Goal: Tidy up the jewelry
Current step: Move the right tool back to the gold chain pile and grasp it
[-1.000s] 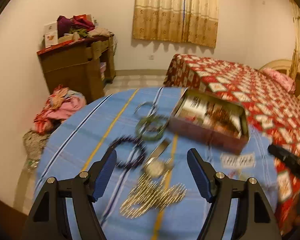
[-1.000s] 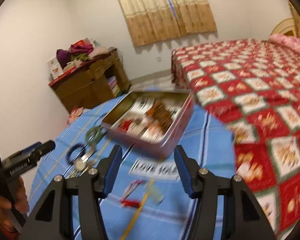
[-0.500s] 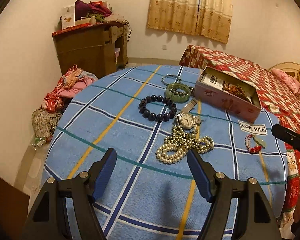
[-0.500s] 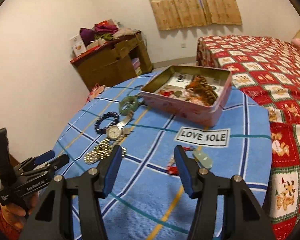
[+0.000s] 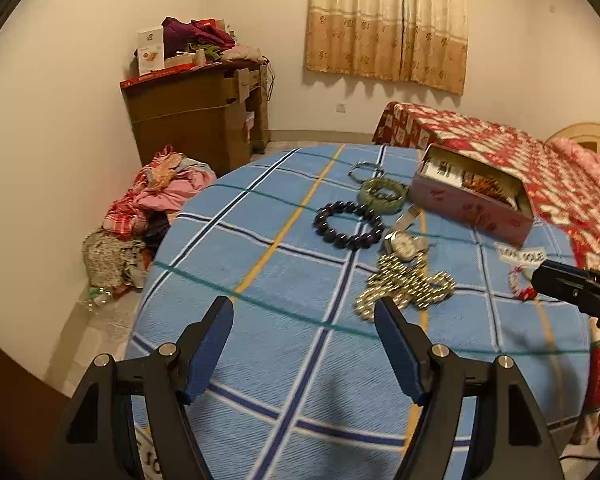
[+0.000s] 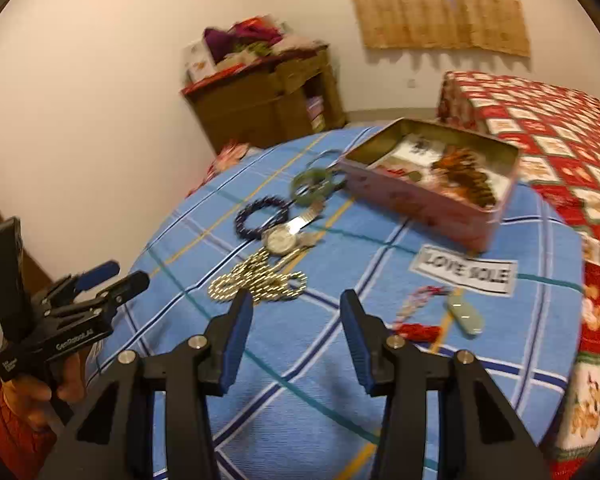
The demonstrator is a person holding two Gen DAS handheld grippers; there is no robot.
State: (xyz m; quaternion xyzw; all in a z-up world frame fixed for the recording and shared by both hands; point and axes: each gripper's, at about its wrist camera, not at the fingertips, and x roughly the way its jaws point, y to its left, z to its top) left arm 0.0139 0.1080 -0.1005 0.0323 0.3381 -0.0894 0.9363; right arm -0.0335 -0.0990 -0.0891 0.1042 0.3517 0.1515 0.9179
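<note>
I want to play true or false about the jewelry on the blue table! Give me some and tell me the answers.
1. The tin box is open. True.
2. The watch lies inside the tin box. False: it lies on the tablecloth, beside the dark bead bracelet.
3. The left gripper holds the pearl necklace. False: its fingers are apart with nothing between them.
4. The green bangle lies outside the box. True.
5. The right gripper holds nothing. True: its fingers are closing on nothing.
</note>
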